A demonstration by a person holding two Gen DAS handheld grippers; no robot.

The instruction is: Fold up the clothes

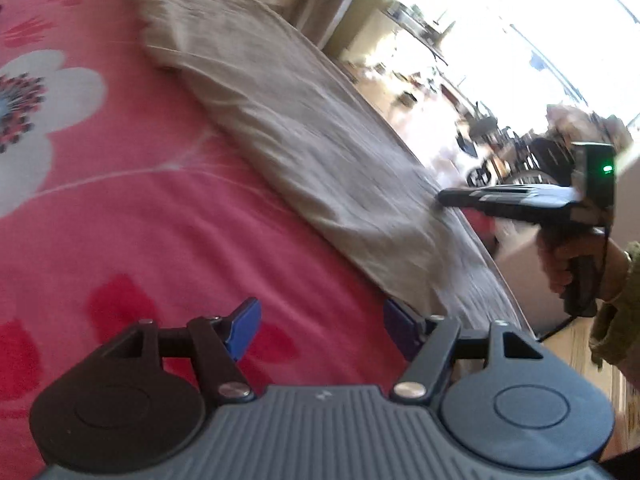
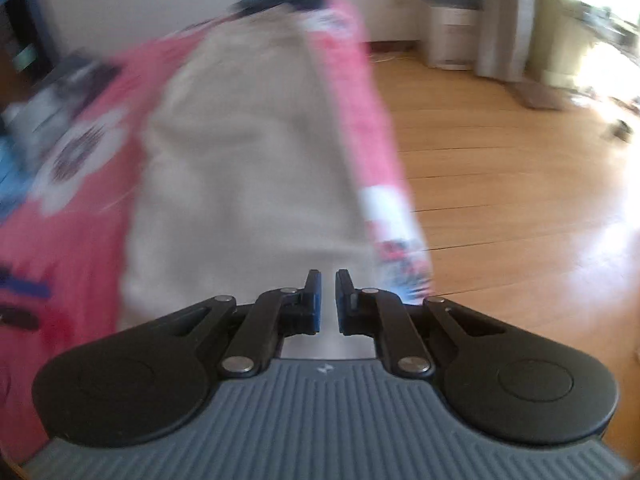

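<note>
Left hand-held gripper [image 1: 320, 330]: spread wide, holding nothing, blue pads low over the pink floral bedspread [image 1: 120, 208], right pad just at the near corner of the beige garment [image 1: 304, 136]. Garment stretched long and flat, running ahead and rightward from this hand-held gripper along the bed edge. Right hand-held gripper [image 2: 329, 300]: narrowed to a slim gap, no cloth visibly between the pads, poised at the garment's near end; wooden floor [image 2: 500, 168] to its right. Right-wrist view blurred.
</note>
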